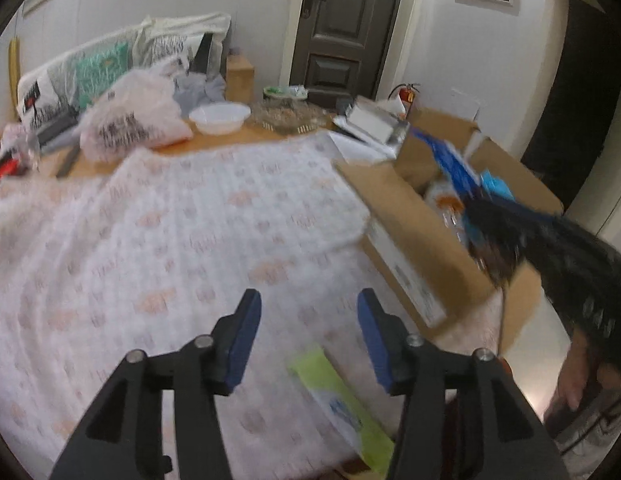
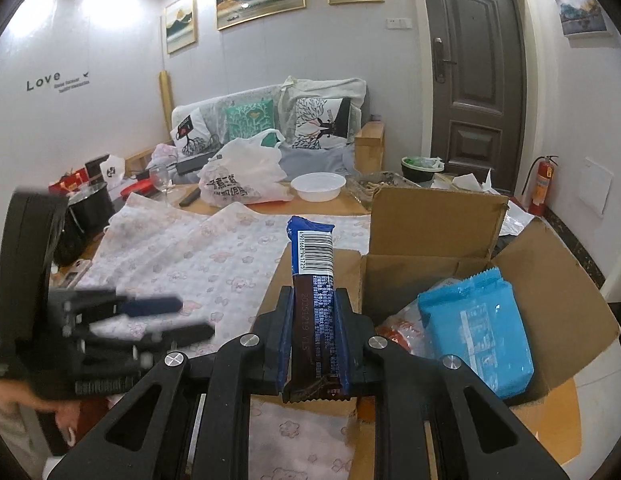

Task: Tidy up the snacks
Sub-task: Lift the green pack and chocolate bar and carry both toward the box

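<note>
Right wrist view: my right gripper (image 2: 312, 334) pinches a bar (image 2: 313, 280), upright, just left of the box (image 2: 434, 216).
Left gripper (image 1: 308, 336): spread, nothing between; green packet (image 1: 338, 396) on the cloth (image 1: 190, 216) beneath, left of the box.
Progress: I judge partway; blue pack (image 2: 476, 324) lies boxed, bar and packet remain.
</note>
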Demonstrator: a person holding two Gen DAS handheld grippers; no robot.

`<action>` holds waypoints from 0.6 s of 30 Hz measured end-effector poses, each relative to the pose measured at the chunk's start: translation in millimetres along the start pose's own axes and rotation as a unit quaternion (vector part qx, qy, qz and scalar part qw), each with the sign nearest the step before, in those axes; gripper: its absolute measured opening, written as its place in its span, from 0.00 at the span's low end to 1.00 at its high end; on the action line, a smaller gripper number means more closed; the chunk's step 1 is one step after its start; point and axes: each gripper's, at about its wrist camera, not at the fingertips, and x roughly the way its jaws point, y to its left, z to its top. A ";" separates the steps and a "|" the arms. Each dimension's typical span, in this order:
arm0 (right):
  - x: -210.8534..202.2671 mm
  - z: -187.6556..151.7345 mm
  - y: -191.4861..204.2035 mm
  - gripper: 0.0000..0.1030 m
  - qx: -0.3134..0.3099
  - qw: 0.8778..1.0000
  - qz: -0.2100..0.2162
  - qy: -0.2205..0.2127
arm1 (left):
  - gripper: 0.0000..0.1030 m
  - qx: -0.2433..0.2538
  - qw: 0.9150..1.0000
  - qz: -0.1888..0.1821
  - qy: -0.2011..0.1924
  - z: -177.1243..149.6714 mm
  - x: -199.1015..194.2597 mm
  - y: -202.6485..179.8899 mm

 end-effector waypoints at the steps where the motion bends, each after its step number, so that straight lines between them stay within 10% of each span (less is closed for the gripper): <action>1: -3.8 -2.8 1.7 0.13 -0.002 1.000 0.000 -0.001 | 0.45 -0.003 1.000 -0.002 0.005 -7.0 -0.1 -1.5; 9: -28.3 -39.8 15.8 0.13 -0.001 1.000 0.010 0.002 | 0.45 -0.042 0.997 -0.013 0.055 -72.9 21.7 -21.6; 18: -41.4 -54.5 11.5 0.13 0.013 1.000 0.007 0.003 | 0.33 0.010 0.997 0.078 0.026 -94.3 43.9 -50.1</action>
